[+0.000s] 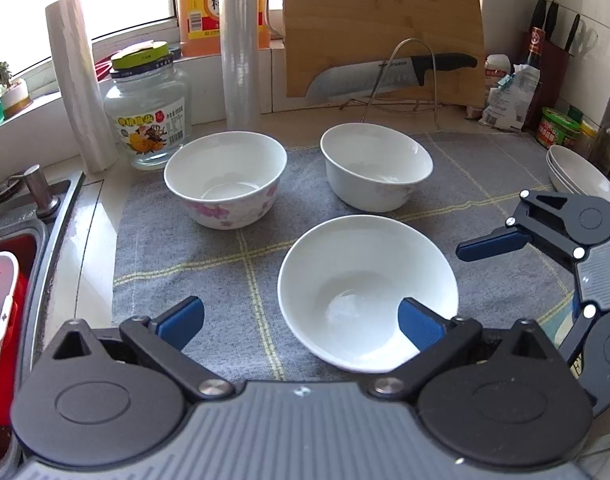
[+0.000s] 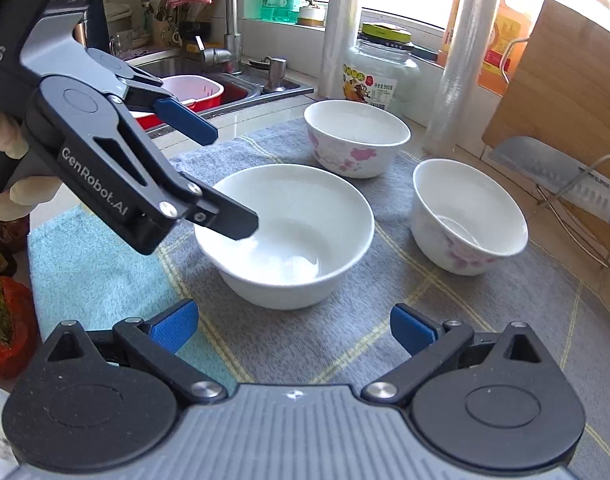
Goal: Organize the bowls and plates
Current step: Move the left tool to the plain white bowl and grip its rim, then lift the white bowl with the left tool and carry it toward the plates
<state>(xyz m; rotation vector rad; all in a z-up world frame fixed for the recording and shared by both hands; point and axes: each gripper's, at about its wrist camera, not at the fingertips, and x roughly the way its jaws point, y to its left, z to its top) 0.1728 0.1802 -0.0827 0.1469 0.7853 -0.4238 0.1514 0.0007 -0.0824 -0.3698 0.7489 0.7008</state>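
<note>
Left gripper [image 1: 301,322] straddles the plain bowl [image 1: 365,280] rim, contact unclear.

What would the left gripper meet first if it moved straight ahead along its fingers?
Most likely the plain white bowl. The open left gripper has its right finger already over the bowl's near rim. Whether it touches is unclear. The pink-flowered bowls lie farther back.

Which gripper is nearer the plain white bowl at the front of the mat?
Left. The left gripper is open with one finger over the plain white bowl's rim, reaching inside. The right gripper is open too, short of the bowl, nothing between its fingers.
</note>
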